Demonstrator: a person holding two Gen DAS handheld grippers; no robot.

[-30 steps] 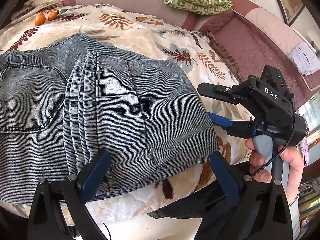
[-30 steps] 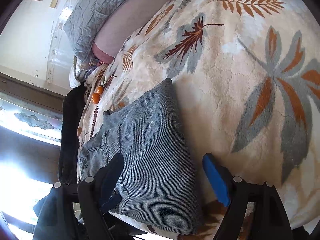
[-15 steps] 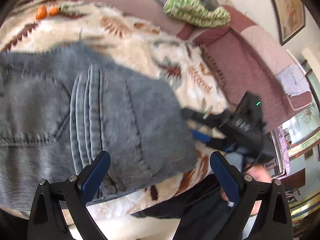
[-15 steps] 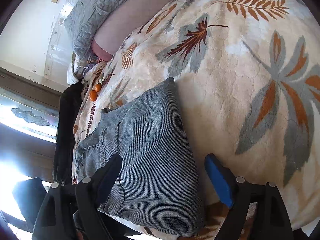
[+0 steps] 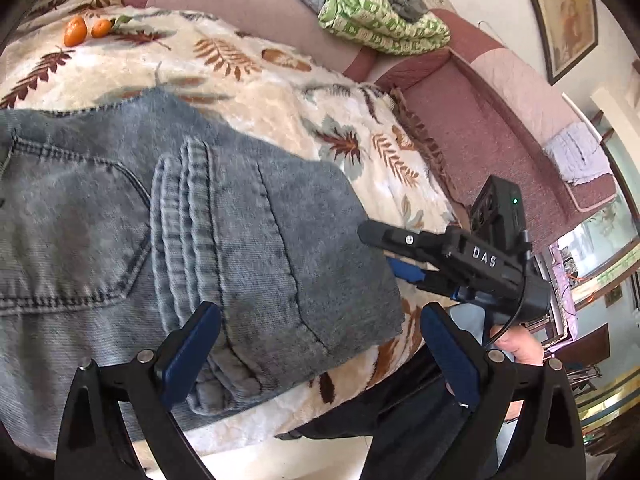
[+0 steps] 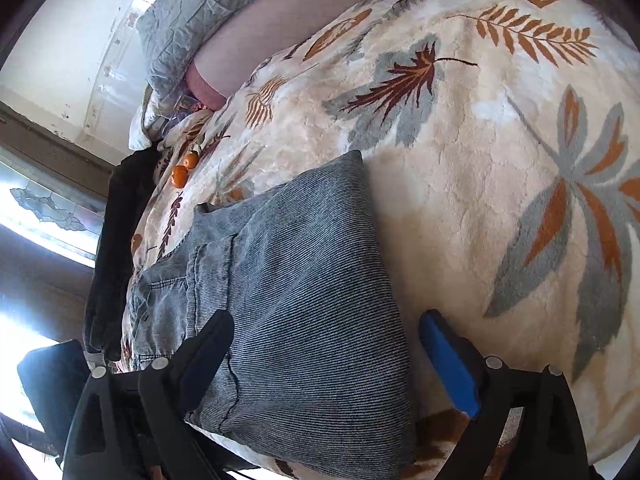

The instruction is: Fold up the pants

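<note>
The folded jeans (image 5: 240,248) lie on the leaf-print blanket (image 5: 280,92) at its near edge, as a second ago. The right hand-held gripper (image 6: 324,364), jaws still opening wider than before, straddles the fold's corner without pressing it. The left hand-held gripper (image 5: 316,352) has drawn back slightly, jaws wide apart over the denim, holding nothing.

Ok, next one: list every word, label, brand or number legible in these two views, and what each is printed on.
"DAS": white letters on the black body of the right gripper, seen in the left wrist view.
Framed picture on the wall: shows an image, no readable text.
Green patterned cloth on the sofa back: the print is repeated shapes, too small to read as letters.
Jeans, leaf-print blanket: no label or text visible.
</note>
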